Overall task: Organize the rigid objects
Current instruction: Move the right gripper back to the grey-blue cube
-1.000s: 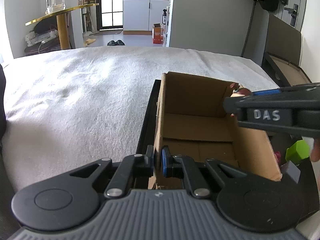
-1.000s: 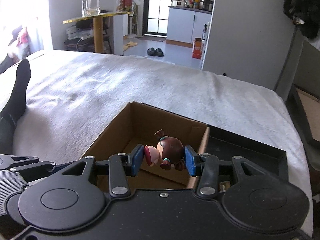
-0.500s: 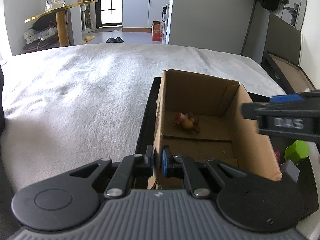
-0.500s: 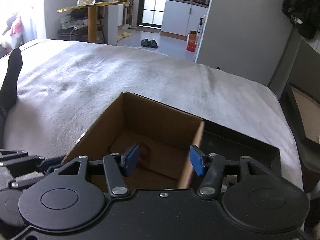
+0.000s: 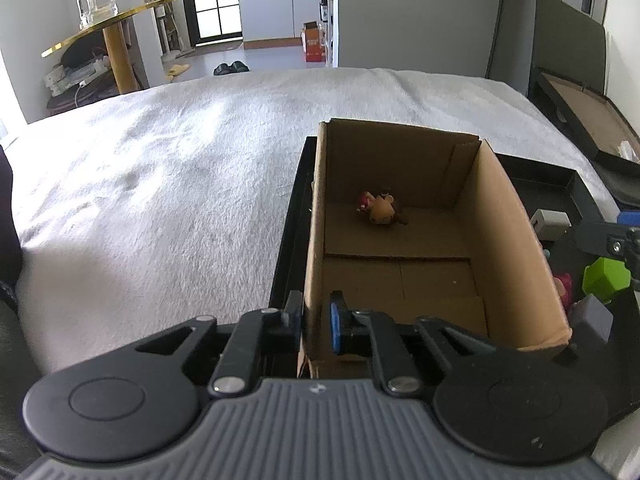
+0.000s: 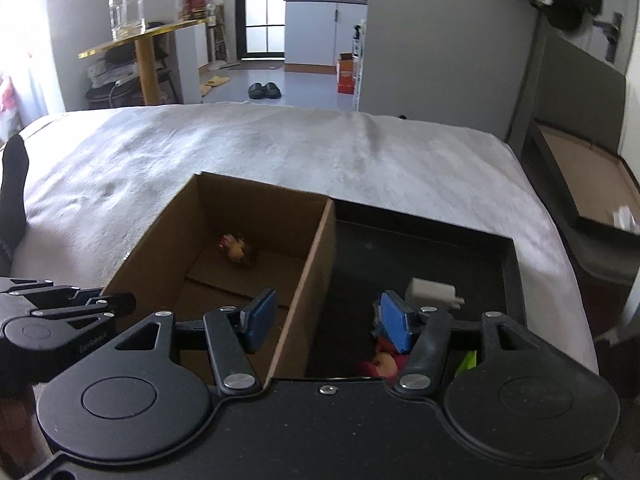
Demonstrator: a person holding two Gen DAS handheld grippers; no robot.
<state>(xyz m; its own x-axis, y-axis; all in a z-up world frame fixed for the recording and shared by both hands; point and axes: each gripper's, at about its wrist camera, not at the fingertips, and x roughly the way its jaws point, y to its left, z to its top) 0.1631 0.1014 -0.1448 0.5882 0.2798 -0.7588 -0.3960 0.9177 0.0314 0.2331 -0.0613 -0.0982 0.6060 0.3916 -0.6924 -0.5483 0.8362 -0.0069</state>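
Note:
A small brown figurine lies on the floor of the open cardboard box, near its far wall. The box stands in the left part of a black tray. My left gripper straddles the box's left wall at the near corner. Its jaws are opening, and a thin gap shows beside the blue pad. My right gripper is open and holds nothing, hanging over the box's right wall. Under its right finger lie a white charger, a pink toy and a green block.
A grey block lies in the tray's near right corner. The tray rests on a white bed cover. A person's black-socked leg lies at the left edge. Another flat black box stands off the bed's right side.
The right gripper opened and let the figurine drop into the box, then moved right toward the tray. The left jaws eased apart on the box wall.

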